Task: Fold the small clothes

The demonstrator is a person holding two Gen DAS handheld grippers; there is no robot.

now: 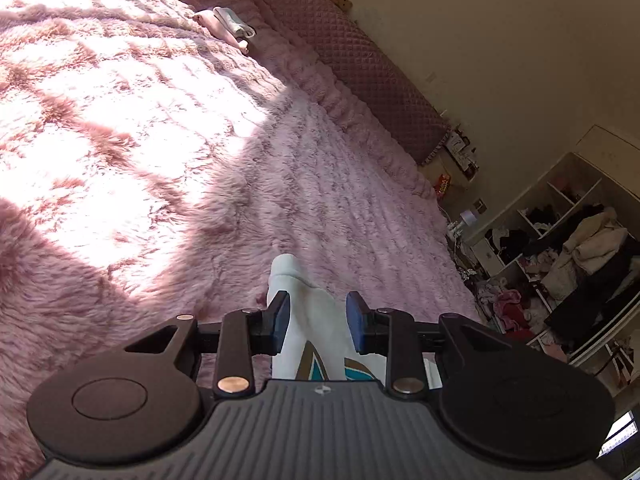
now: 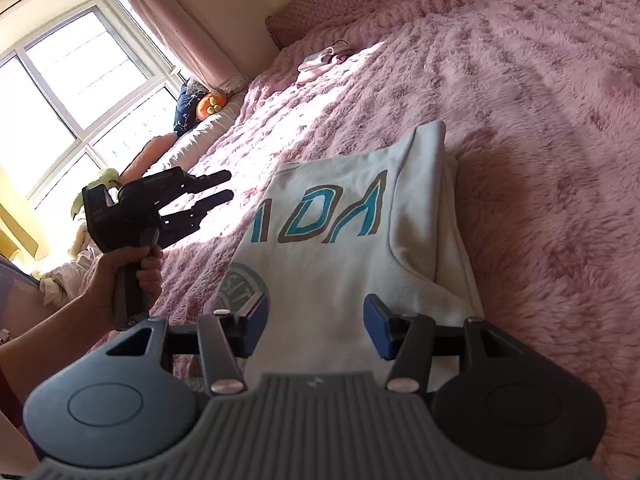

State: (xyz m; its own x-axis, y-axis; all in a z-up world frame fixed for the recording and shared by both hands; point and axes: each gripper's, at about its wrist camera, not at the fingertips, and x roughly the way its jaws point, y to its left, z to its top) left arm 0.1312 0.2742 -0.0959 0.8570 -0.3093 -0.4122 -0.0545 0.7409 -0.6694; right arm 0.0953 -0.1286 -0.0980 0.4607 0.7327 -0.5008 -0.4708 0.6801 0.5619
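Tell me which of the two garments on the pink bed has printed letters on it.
The white top lying under the right hand-held gripper: it bears teal letters. The small pale folded garment near the headboard shows none.

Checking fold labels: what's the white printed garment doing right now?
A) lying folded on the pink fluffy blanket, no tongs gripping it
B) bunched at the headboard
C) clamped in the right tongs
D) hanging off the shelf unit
A: the white garment lies flat on the blanket, with the right tongs open above it and the left tongs off to the side.
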